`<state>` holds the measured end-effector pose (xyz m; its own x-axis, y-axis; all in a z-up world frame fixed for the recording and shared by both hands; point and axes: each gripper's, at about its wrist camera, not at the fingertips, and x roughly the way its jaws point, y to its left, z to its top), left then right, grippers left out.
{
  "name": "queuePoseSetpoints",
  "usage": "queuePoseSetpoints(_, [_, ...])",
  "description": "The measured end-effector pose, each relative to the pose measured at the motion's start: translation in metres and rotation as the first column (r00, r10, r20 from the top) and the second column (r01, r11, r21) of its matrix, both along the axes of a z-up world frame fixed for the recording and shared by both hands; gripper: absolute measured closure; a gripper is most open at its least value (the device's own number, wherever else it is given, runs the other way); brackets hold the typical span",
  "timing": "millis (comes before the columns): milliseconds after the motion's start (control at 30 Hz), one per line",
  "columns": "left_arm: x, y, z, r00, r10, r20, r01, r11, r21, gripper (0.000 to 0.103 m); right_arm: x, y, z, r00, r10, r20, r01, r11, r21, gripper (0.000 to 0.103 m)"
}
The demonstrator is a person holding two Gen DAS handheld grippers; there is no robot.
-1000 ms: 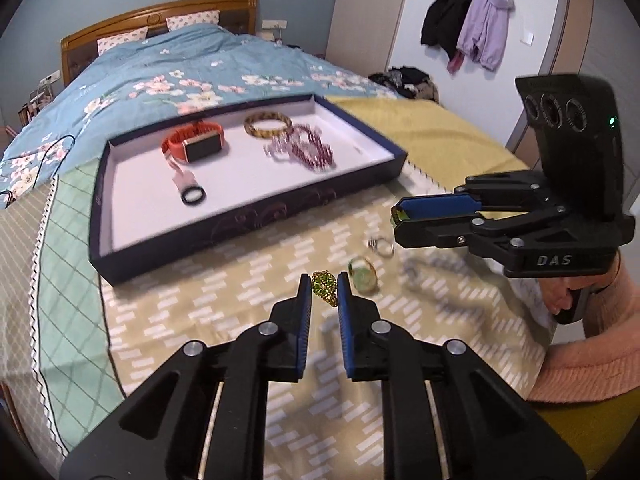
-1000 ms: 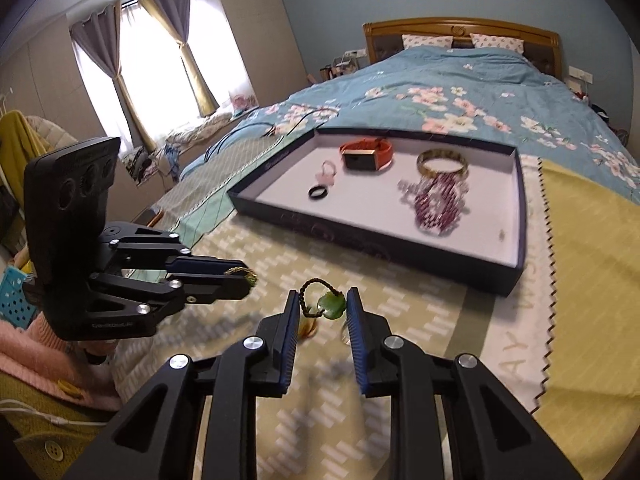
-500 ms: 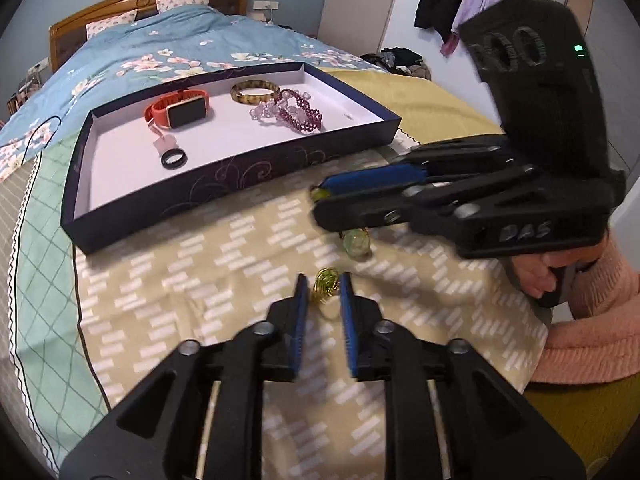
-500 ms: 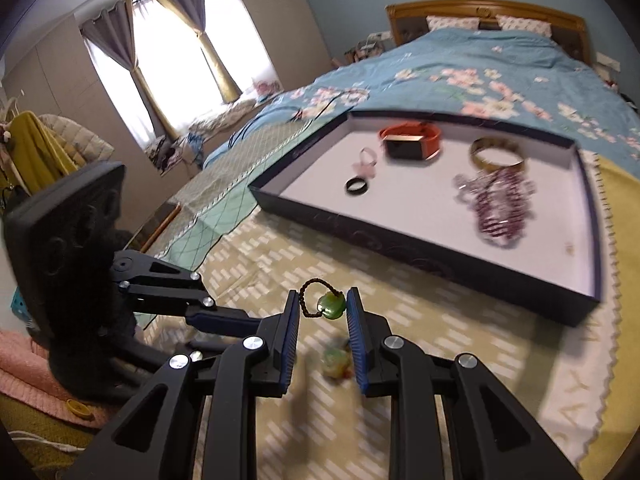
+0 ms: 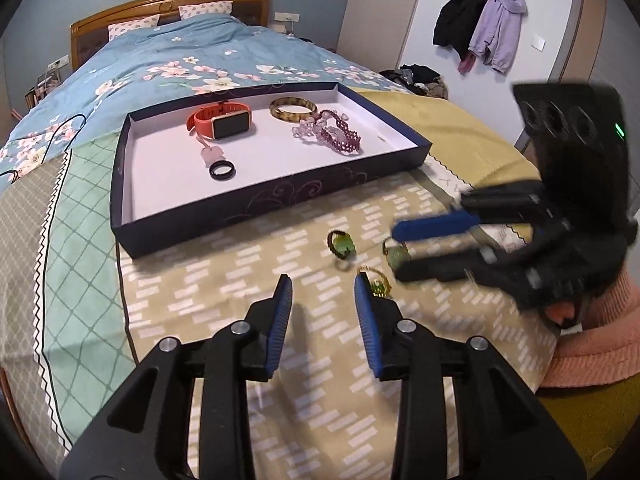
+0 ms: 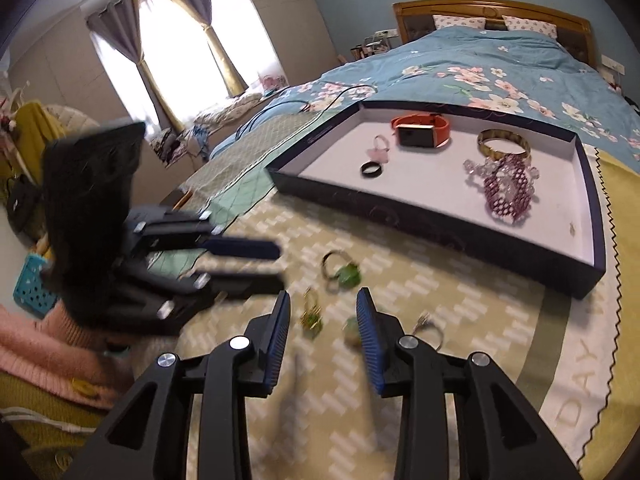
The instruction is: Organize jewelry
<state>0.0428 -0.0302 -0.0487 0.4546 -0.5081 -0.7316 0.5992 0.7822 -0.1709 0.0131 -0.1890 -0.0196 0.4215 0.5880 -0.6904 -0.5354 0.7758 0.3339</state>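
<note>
A dark blue tray (image 5: 280,194) (image 6: 440,224) on the bed holds an orange watch (image 5: 222,122), a brown bangle (image 5: 293,109), a purple bead bracelet (image 5: 334,132), a pink charm and a black ring (image 5: 222,171). In front of it on the cloth lie a green-stone ring (image 5: 342,245) (image 6: 343,272), a gold ring (image 5: 378,282) (image 6: 312,316) and another greenish ring (image 5: 396,252) (image 6: 352,330). My left gripper (image 5: 323,296) is open and empty above the cloth. My right gripper (image 6: 323,314) (image 5: 400,248) is open and empty over the loose rings.
A silver ring (image 6: 430,330) lies right of the right gripper. The patterned cloth (image 5: 240,320) covers the bed's foot. Coats hang on the far wall (image 5: 480,20). A window with curtains (image 6: 176,40) and a blue basket (image 6: 32,284) are at the left.
Both grippers opened. The right one let go of the green-stone ring, which now lies on the cloth. The left one let go of the gold ring.
</note>
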Motion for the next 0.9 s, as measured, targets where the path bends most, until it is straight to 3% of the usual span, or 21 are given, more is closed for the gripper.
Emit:
queuePoseSetpoints(133, [0.01,-0.006,0.001,1.0,0.019,0.001,-0.019,1.0,0.007,0.071,-0.006,0.015,-0.006,0.999,0.032,0.002,-0.032,0.999,-0.041,0.071])
queuePoseSetpoints(367, [0.017,-0.014,0.001,1.0,0.029,0.0,-0.029,1.0,-0.001,0.072,0.003,0.019,-0.014,0.999,0.01,-0.051,-0.012,0.999,-0.042,0.092])
queuePoseSetpoints(667, [0.019,-0.023,-0.004,1.0,0.009,-0.016,-0.009,1.0,0.008,0.074,-0.003,0.006,-0.005,1.0,-0.004,-0.016,0.003,1.0,-0.026,0.096])
queuePoseSetpoints(900, [0.024,-0.032,-0.007,1.0,-0.006,-0.025,0.006,1.0,0.024,0.074,0.001,-0.033,0.015,0.994,-0.104,0.033,0.105,0.994,-0.005,0.096])
